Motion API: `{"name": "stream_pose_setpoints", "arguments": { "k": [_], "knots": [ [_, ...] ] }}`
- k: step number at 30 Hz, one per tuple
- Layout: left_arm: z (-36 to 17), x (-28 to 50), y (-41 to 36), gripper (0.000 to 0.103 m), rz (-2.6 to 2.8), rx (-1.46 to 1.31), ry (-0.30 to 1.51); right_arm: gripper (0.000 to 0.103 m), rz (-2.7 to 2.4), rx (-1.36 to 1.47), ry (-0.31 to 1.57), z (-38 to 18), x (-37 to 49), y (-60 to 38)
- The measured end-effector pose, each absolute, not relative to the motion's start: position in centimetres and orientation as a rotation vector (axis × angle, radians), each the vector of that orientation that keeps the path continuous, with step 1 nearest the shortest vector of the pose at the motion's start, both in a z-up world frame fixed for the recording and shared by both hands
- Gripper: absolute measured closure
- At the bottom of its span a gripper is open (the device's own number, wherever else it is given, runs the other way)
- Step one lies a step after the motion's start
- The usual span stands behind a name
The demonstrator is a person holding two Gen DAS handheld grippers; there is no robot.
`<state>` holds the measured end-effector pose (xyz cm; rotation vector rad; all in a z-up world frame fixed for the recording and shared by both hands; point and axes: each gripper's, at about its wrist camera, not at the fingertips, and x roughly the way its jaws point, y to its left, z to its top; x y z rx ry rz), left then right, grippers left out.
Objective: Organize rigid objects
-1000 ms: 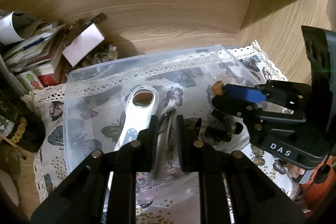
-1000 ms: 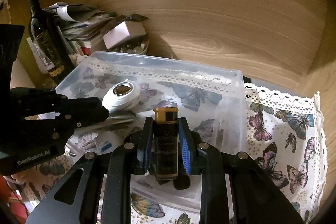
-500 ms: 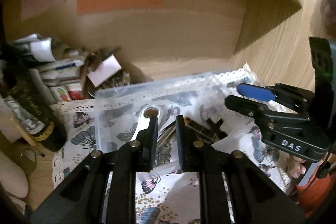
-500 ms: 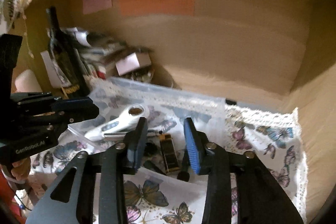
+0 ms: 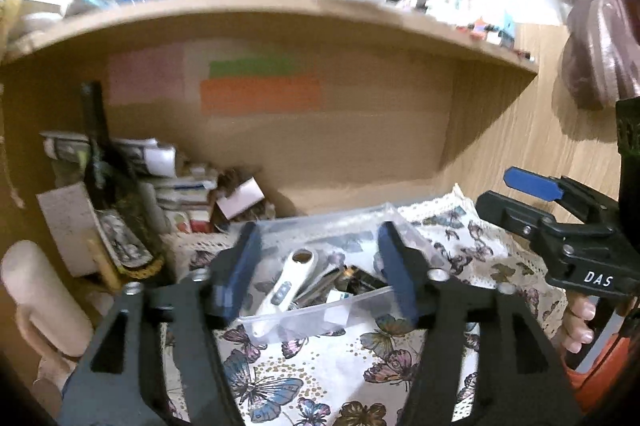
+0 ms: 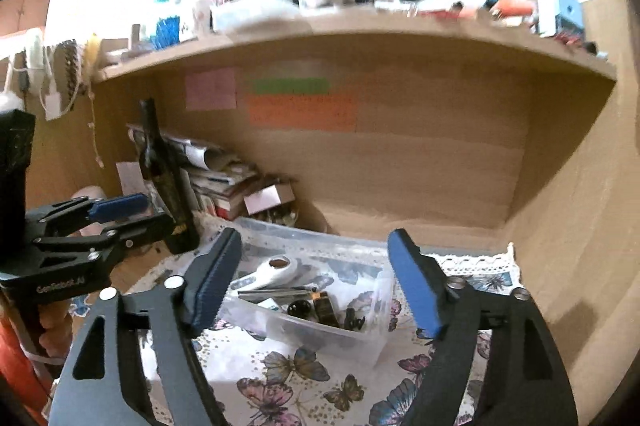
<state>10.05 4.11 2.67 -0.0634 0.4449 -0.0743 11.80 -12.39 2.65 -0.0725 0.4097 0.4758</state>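
A clear plastic box (image 5: 396,226) (image 6: 360,338) stands on the butterfly-print cloth (image 5: 320,366) in a wooden alcove. Inside lie a white bottle opener (image 5: 286,284) (image 6: 266,272), a slim metal tool (image 6: 272,292), a dark lighter with a gold cap (image 6: 324,306) and small black parts (image 6: 354,322). My left gripper (image 5: 318,272) is open and empty, held back above the box's near side; it also shows in the right wrist view (image 6: 132,214). My right gripper (image 6: 312,286) is open and empty, also drawn back; it shows in the left wrist view (image 5: 516,194).
A dark bottle (image 6: 168,194) stands left of the box, with stacked papers and a small white box (image 6: 266,198) behind it. Sticky notes (image 6: 302,110) are on the back wall. A cluttered shelf (image 6: 360,26) runs overhead. A wooden side wall (image 6: 572,226) rises on the right.
Both grippers have opened and pulled back and up from the box. The right one let go of the lighter, the left one the metal tool; both now lie in the box.
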Motion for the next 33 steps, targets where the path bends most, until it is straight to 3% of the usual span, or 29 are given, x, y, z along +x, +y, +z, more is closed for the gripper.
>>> {"name": "stream_pose_setpoints", "arguments": {
  "k": [5, 8, 10, 16, 33],
  "knots": [
    [3.7, 7.6, 4.0, 0.020, -0.055, -0.070, 0.388, 0.018, 0.468, -0.046, 0.378, 3.3, 10.3, -12.8],
    [4.1, 6.6, 3.8, 0.014, -0.037, -0.060, 0.357, 0.006, 0.451, -0.031, 0.364, 3.4, 9.6, -13.1],
    [4.3, 6.1, 3.7, 0.006, -0.027, -0.057, 0.340, 0.003, 0.437, -0.024, 0.343, 3.6, 8.9, -13.4],
    [4.6, 5.0, 3.5, 0.002, -0.013, -0.067, 0.307, 0.000, 0.424, -0.020, 0.320, 4.1, 7.7, -14.0],
    [4.6, 4.9, 3.4, 0.001, -0.013, -0.072, 0.309, 0.000, 0.423, 0.003, 0.334, 3.8, 7.7, -14.3]
  ]
}}
